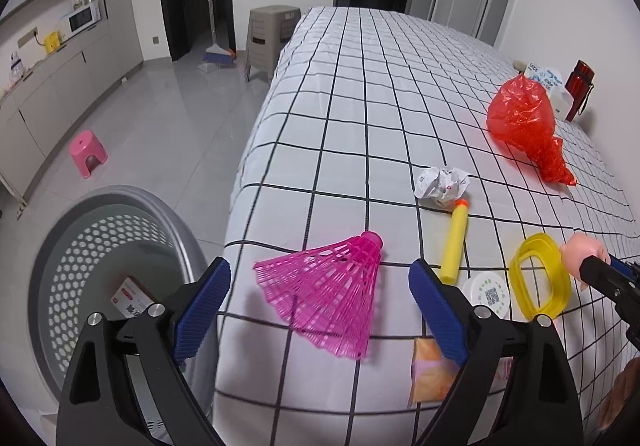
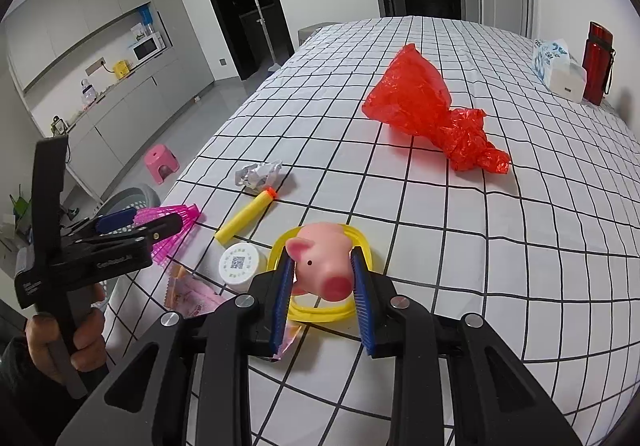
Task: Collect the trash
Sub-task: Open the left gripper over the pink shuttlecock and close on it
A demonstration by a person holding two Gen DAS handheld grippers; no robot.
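Observation:
My right gripper (image 2: 323, 271) is shut on a pink toy pig (image 2: 320, 266), held just above a yellow ring (image 2: 320, 312) on the checked bed (image 2: 480, 246). My left gripper (image 1: 320, 288) is open and empty, its jaws standing either side of a pink shuttlecock (image 1: 328, 294) at the bed's near edge. A crumpled paper ball (image 1: 440, 184), a yellow foam dart (image 1: 454, 242), a white round lid (image 1: 490, 296), a snack wrapper (image 1: 430, 374) and a red plastic bag (image 1: 524, 122) lie on the bed. A grey perforated bin (image 1: 108, 274) stands on the floor, left of the bed.
A tissue pack (image 2: 554, 60) and a red bottle (image 2: 597, 62) stand at the bed's far right. A pink stool (image 1: 87, 152), a grey stool (image 1: 270, 36) and a broom (image 1: 218, 54) are on the floor. A small box (image 1: 134, 300) lies inside the bin.

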